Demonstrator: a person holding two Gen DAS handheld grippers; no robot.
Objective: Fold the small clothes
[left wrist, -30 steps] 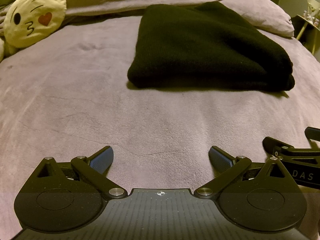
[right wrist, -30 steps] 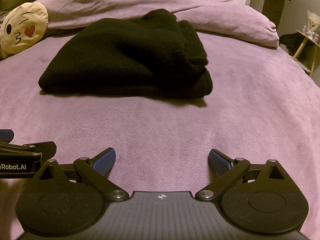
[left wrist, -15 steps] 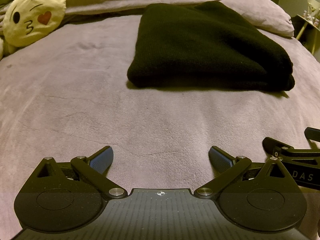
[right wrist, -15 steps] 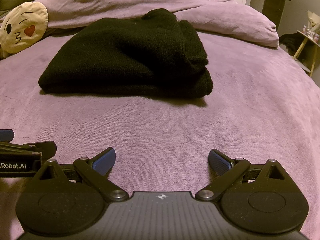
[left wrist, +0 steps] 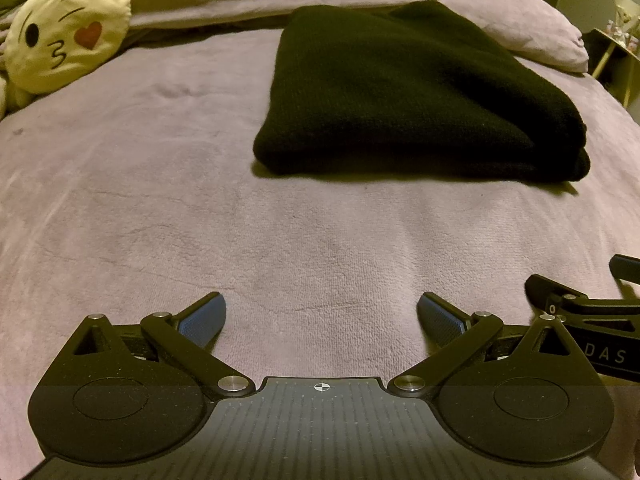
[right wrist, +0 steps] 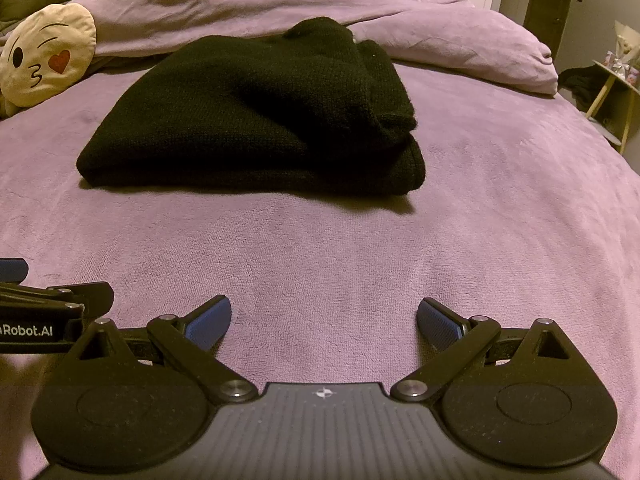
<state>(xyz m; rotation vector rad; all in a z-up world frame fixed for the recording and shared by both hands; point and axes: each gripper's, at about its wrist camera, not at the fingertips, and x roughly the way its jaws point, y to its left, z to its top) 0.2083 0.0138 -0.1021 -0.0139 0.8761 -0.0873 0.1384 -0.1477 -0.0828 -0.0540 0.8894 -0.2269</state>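
A black knitted garment (left wrist: 416,96) lies folded in a thick rectangle on the purple bed cover (left wrist: 168,208); it also shows in the right wrist view (right wrist: 256,120). My left gripper (left wrist: 322,316) is open and empty, low over the cover, well in front of the garment. My right gripper (right wrist: 324,318) is open and empty too, side by side with the left. The right gripper's edge shows in the left wrist view (left wrist: 580,308), and the left gripper's edge shows in the right wrist view (right wrist: 52,304).
A yellow kissing-face cushion (left wrist: 64,52) lies at the back left, also in the right wrist view (right wrist: 44,60). A bunched purple duvet (right wrist: 400,28) runs along the back. A small side table (right wrist: 616,92) stands beyond the bed's right edge.
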